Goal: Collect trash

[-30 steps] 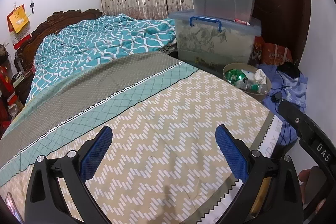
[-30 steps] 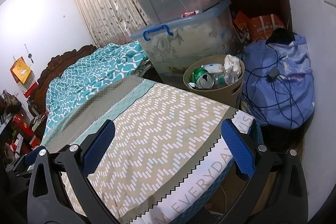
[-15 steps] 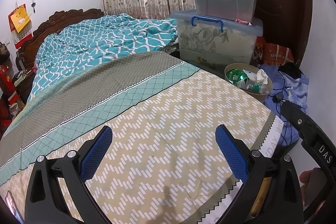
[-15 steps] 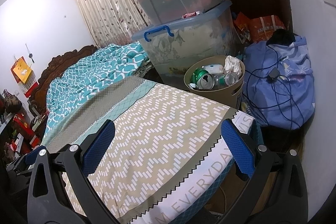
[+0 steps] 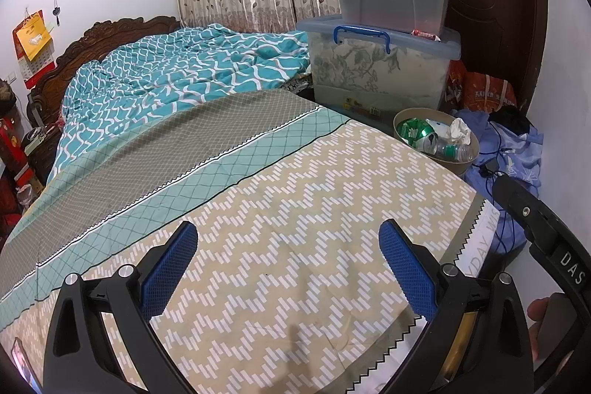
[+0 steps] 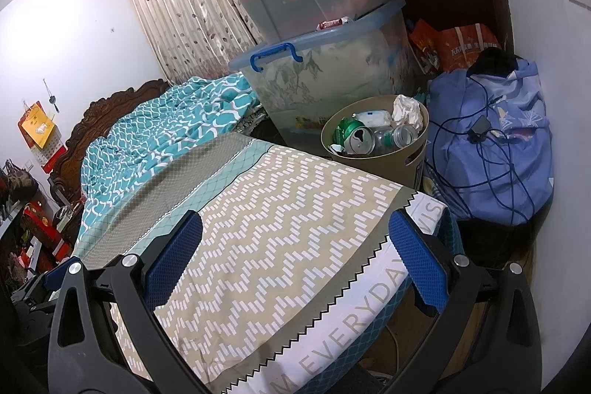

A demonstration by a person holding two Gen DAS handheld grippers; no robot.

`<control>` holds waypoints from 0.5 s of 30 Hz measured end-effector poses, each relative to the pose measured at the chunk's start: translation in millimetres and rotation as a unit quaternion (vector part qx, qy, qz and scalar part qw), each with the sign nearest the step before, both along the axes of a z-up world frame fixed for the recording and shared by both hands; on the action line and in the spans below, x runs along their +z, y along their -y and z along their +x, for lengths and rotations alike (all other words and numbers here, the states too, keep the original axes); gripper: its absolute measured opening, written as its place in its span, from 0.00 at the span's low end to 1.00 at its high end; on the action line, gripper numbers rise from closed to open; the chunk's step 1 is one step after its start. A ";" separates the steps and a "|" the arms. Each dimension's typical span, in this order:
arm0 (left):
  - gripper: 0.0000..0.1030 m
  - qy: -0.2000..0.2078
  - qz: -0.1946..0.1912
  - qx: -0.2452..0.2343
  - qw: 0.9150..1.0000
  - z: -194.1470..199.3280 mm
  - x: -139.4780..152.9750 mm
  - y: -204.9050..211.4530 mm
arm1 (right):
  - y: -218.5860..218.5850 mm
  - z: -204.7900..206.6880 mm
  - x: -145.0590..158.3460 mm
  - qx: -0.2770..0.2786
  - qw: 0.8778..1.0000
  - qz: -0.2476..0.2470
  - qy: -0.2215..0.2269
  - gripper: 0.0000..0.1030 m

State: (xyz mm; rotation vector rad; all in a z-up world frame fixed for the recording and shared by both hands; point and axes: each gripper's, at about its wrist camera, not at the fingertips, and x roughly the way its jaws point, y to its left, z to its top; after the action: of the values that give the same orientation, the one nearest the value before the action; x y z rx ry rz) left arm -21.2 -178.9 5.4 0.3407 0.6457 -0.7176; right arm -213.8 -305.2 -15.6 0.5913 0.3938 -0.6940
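Observation:
A tan round bin (image 5: pixel 469 162) (image 6: pixel 391 165) stands on the floor at the bed's far corner. It holds green cans (image 6: pixel 351 132), a clear bottle (image 6: pixel 393 137) and crumpled paper (image 6: pixel 406 108). My left gripper (image 5: pixel 288 261) is open and empty over the zigzag-patterned bedspread (image 5: pixel 295 209). My right gripper (image 6: pixel 295 253) is open and empty over the bed's foot corner, short of the bin. The right gripper's body shows at the right edge of the left wrist view (image 5: pixel 535 228).
Stacked clear storage boxes (image 5: pixel 384 36) (image 6: pixel 325 36) stand behind the bin. A blue bag with cables (image 6: pixel 491 143) and orange bags (image 6: pixel 461 47) lie by the dark door. A teal quilt (image 5: pixel 177 80) covers the bed's head end.
Both grippers have drifted slightly back and stay open; the scene is otherwise the same.

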 end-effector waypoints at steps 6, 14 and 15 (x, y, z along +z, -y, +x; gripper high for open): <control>0.92 0.000 0.000 0.000 1.000 -0.4 -0.7 0.5 | 0.2 0.1 0.0 0.000 1.000 0.000 0.000 0.97; 0.92 0.001 0.001 -0.001 1.000 -0.8 -0.6 1.0 | 0.4 -0.3 -2.0 0.001 1.000 0.001 -0.001 0.97; 0.92 0.001 0.001 -0.001 1.000 -0.8 -0.6 0.9 | 0.5 -0.1 -1.8 0.001 1.000 0.001 -0.001 0.97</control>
State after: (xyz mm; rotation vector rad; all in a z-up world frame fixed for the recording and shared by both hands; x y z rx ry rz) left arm -21.9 -179.8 4.8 0.3444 0.6439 -0.7184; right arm -213.9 -305.7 -17.4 0.5923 0.3961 -0.6927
